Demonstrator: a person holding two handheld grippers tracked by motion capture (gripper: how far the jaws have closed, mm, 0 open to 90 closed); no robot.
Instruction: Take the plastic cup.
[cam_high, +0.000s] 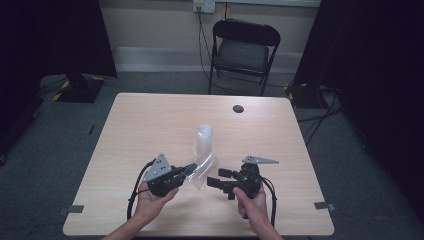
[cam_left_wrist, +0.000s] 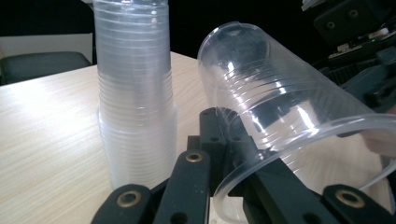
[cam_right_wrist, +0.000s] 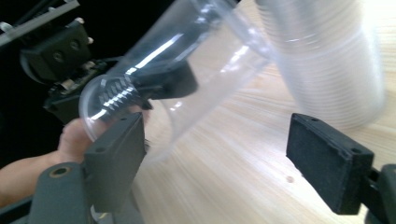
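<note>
The left tongs (cam_high: 190, 167) pinch the rim of a clear plastic cup (cam_high: 202, 170) lying tilted above the surface (cam_high: 150, 120), while the right tongs (cam_high: 215, 179) stand open just beside it.

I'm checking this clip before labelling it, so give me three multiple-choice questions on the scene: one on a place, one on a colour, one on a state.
1. Where does the stack of cups stand?
A. on the table
B. on the chair
C. on the floor

2. What colour is the folding chair?
A. white
B. black
C. red

3. How is the single cup held?
A. upright on the table
B. on its side, rim pinched by the left gripper
C. inside the right gripper

Answers:
1 A, its base rests on the wooden table.
2 B, seat and frame are black.
3 B, the left gripper view shows the jaws shut on the rim, one inside the cup; the right gripper stands open, apart from it.
</note>
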